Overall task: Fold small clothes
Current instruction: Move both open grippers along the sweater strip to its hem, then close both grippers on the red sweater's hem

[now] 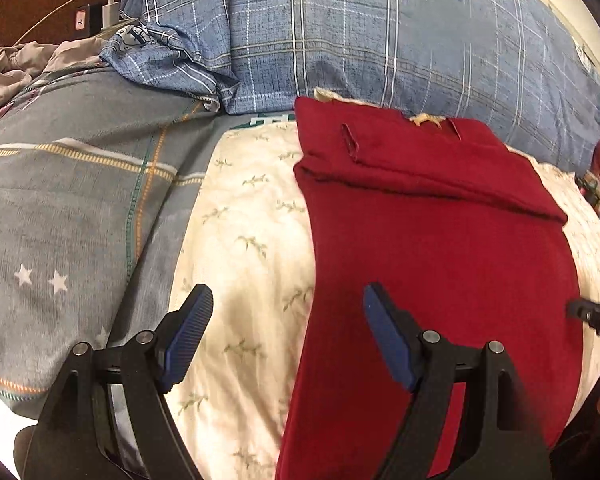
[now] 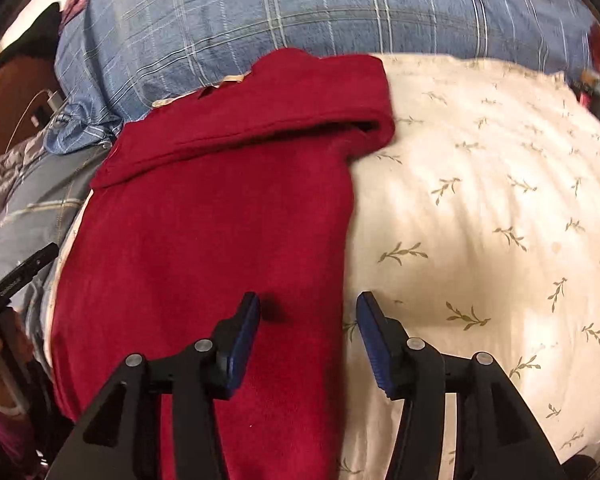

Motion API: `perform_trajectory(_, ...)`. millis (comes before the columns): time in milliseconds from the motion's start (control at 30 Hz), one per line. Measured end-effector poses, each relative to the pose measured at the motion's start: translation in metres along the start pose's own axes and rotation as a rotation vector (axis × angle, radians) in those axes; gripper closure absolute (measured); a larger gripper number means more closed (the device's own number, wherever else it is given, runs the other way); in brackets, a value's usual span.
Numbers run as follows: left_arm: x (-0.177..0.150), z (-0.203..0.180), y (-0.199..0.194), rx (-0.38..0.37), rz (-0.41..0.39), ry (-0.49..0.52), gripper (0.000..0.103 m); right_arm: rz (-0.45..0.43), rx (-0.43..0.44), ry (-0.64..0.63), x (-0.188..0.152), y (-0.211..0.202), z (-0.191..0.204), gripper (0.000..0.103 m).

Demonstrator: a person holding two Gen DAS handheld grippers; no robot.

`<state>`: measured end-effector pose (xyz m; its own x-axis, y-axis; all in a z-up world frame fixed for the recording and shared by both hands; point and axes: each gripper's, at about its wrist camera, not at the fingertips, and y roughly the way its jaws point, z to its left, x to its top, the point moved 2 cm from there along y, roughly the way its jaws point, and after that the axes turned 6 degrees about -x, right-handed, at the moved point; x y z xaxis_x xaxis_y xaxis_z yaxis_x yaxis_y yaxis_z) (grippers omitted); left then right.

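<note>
Blue plaid pillow at far edge of bed, touching top of garment. Grey star-print quilt to left; white charger with cable beyond it. Cream leaf-print sheet underneath.

Dark red fleece garment lies flat on sheet, top edge folded over into thick band.

Left gripper: jaws spread wide, empty, straddling garment's left edge.

Right gripper: jaws partly apart, straddling garment's right edge, pads not pressing cloth.

Fabric soft, napped; pads blue, ribbed.
</note>
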<state>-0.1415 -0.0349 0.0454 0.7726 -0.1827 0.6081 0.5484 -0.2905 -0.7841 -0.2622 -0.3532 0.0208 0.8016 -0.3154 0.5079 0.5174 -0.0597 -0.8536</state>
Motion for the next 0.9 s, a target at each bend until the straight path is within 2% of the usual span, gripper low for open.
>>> perform_trajectory(33,-0.003,0.001,-0.001,-0.001,0.005,0.003,0.025,-0.009,-0.002,-0.024,-0.001,-0.001,0.003,0.097)
perform_trajectory(167,-0.019,0.008,-0.01,-0.023,0.039,-0.004,0.025,-0.052,-0.031,-0.083,0.002,-0.013,0.004,0.097)
perform_trajectory(233,-0.029,0.012,-0.016,-0.041,0.05,-0.014,0.025,-0.063,-0.061,-0.08,0.002,-0.017,-0.003,0.097)
perform_trajectory(300,-0.037,0.014,-0.021,-0.047,0.065,-0.012,0.025,-0.05,-0.052,-0.059,0.0,-0.014,-0.008,0.097)
perform_trajectory(367,-0.046,0.014,-0.024,-0.047,0.085,-0.003,0.025,-0.04,-0.019,-0.046,-0.005,-0.017,-0.01,0.094)
perform_trajectory(467,-0.059,0.014,-0.029,-0.065,0.128,0.021,0.025,-0.016,0.087,0.01,-0.014,-0.029,-0.013,0.081)
perform_trajectory(500,-0.064,0.014,-0.03,-0.07,0.148,0.029,0.025,0.008,0.127,0.019,-0.018,-0.03,-0.015,0.068)
perform_trajectory(533,-0.068,0.014,-0.03,-0.074,0.159,0.034,0.025,0.035,0.162,0.019,-0.025,-0.033,-0.016,0.061)
perform_trajectory(733,-0.093,0.011,-0.032,-0.113,0.246,0.061,0.025,0.161,0.188,-0.028,-0.067,-0.036,-0.023,0.061)
perform_trajectory(900,-0.103,-0.001,-0.035,-0.112,0.265,0.115,0.025,0.226,0.274,-0.04,-0.095,-0.036,-0.019,0.061)
